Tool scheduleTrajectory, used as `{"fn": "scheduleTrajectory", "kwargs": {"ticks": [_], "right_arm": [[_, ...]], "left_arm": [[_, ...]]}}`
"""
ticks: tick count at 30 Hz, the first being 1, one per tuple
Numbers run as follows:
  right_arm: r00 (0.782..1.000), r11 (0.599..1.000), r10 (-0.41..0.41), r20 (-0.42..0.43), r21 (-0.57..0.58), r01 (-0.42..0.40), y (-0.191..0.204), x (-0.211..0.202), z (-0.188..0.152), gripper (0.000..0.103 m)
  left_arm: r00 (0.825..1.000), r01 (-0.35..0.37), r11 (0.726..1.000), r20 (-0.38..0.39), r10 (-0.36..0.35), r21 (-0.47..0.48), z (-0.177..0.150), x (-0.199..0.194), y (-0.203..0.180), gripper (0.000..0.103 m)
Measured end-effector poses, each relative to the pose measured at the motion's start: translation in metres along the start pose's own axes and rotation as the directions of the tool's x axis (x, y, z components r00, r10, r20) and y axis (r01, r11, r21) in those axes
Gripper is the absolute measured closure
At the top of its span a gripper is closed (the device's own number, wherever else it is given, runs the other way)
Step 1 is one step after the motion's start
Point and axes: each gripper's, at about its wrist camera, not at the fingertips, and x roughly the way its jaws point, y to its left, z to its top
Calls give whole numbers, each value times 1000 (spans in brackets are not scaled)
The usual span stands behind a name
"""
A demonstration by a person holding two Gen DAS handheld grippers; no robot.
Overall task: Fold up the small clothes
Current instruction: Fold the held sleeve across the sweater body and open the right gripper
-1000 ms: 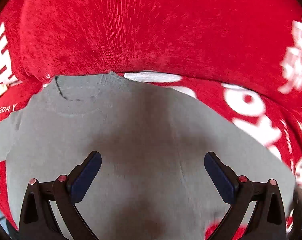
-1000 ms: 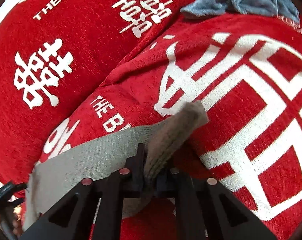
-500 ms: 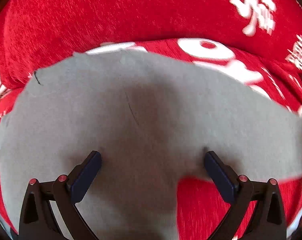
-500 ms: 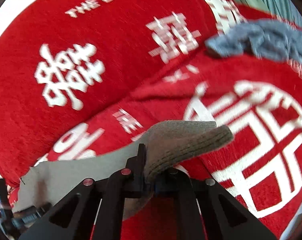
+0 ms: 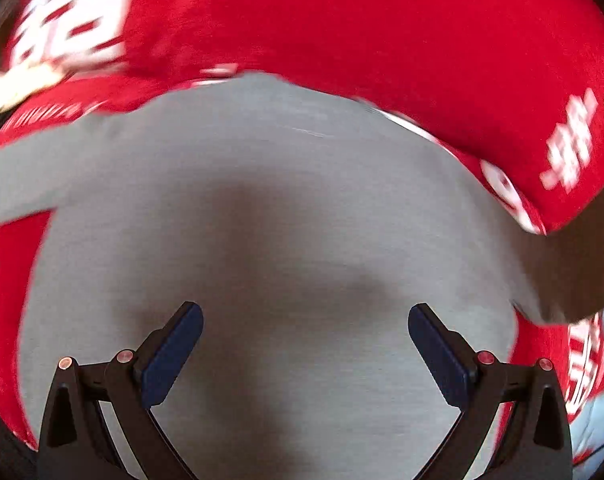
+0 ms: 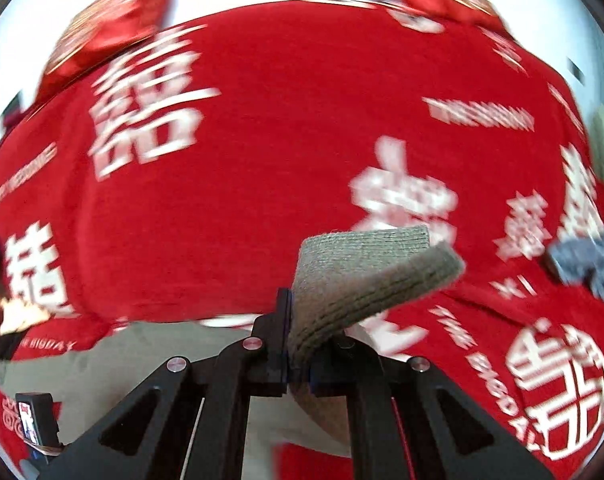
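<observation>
Between the spread fingers of the left gripper (image 5: 305, 354), a flat grey garment (image 5: 270, 220) fills most of the left wrist view. This claw is released: its two dark blue pads (image 5: 173, 354) stand wide apart with nothing pinched between them, and they hover over the cloth. Whether the fingertips touch the fabric cannot be told. A dark shadow lies on the grey cloth just ahead of the claw. One sleeve of the garment stretches away to the left of the claw. Beyond the garment and on either side of it is a red cover (image 5: 341, 32) printed with white characters. The picture is blurred.

At the right gripper (image 6: 298, 354), the claw is clenched. Its black fingers are pressed together on a ribbed grey edge of the same garment (image 6: 365, 276). The pinched cloth rises out of the closed fingers and flops forward and to the right as a thick fold. Behind and below this claw, to its left, more of the grey garment lies flat on the red cover (image 6: 286, 128). Far to the right of the claw, a crumpled blue-grey cloth (image 6: 589, 264) rests on the red cover, well apart from the held garment. Above the cover, red packets (image 6: 114, 24) are seen against a white background, too blurred to make out.
</observation>
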Motion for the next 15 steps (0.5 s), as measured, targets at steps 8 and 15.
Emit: {"fn": "scheduleTrajectory", "kwargs": {"ticks": [8,15], "right_arm": [[992,963,45,-119,-259,-75,206,69,-53,96],[951,909,-33,-309,-406,-101,295,139,-149,96]], "left_arm": [[998,4,981,57,7,-196,5,-13,128,0],[997,18,952,71,4,-306,-2,-12,197,0]]}}
